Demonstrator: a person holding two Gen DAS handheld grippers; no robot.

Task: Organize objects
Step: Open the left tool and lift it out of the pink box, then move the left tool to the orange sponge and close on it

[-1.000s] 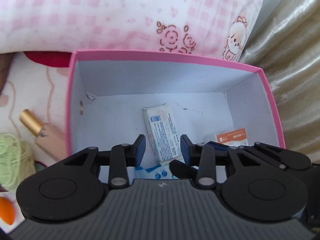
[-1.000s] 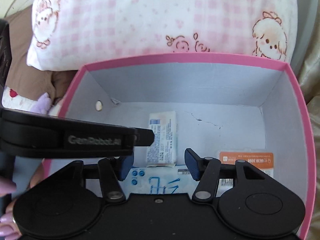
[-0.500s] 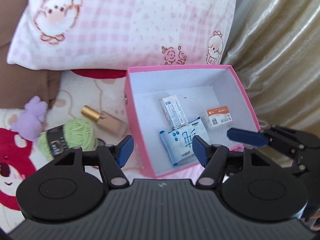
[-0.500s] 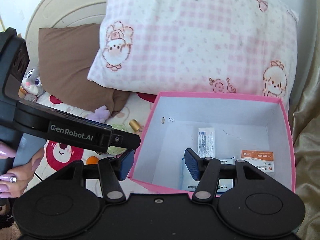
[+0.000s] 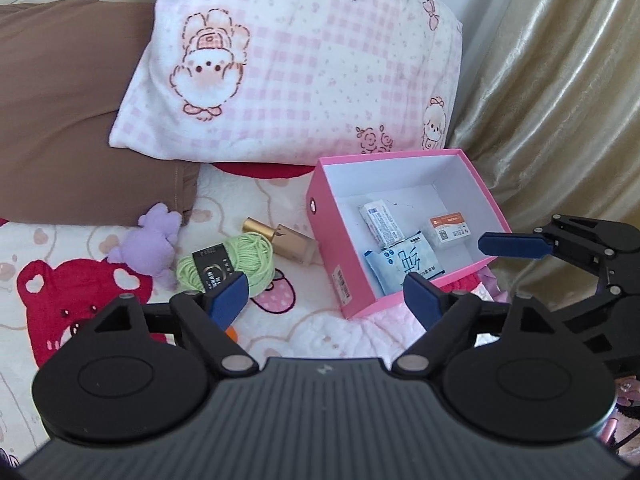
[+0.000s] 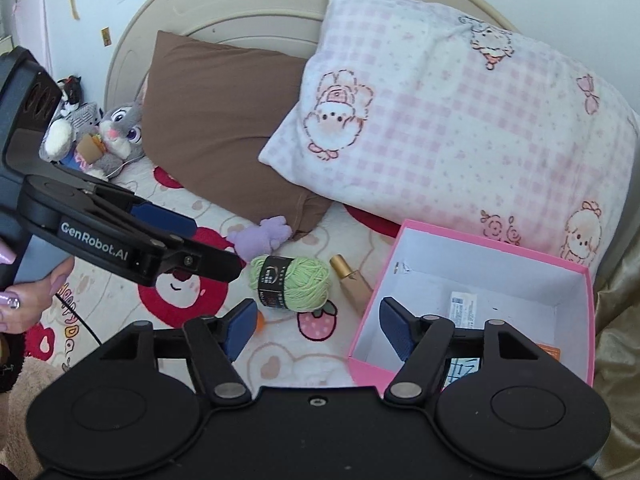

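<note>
A pink box (image 5: 332, 240) stands open on the bed. Inside lie a white medicine pack (image 5: 380, 222), a blue-and-white tissue pack (image 5: 406, 266) and an orange-and-white carton (image 5: 450, 230). Left of the box lie a gold-capped bottle (image 5: 280, 240), a green yarn ball (image 5: 240, 258) and a purple plush (image 5: 154, 240). My left gripper (image 5: 324, 296) hovers above the box's near corner, its jaws opening with nothing between them. My right gripper (image 6: 318, 322) hangs over the bedsheet by the box (image 6: 492, 244), its jaws also opening and empty. The yarn (image 6: 304, 284) and bottle (image 6: 352, 282) lie just ahead of it.
A pink checked pillow (image 5: 300, 72) and a brown pillow (image 5: 60, 120) lean behind the objects. A gold curtain (image 5: 560, 100) hangs right of the box. A small orange thing (image 6: 261, 322) peeks out by my right gripper's left finger. A rabbit plush (image 6: 120, 132) sits far left, and a person's hand (image 6: 32, 300) holds the left gripper.
Both grippers have risen and drawn back out of the pink box, so the whole bed now shows. Both pairs of jaws have spread wider, the left by much more.
</note>
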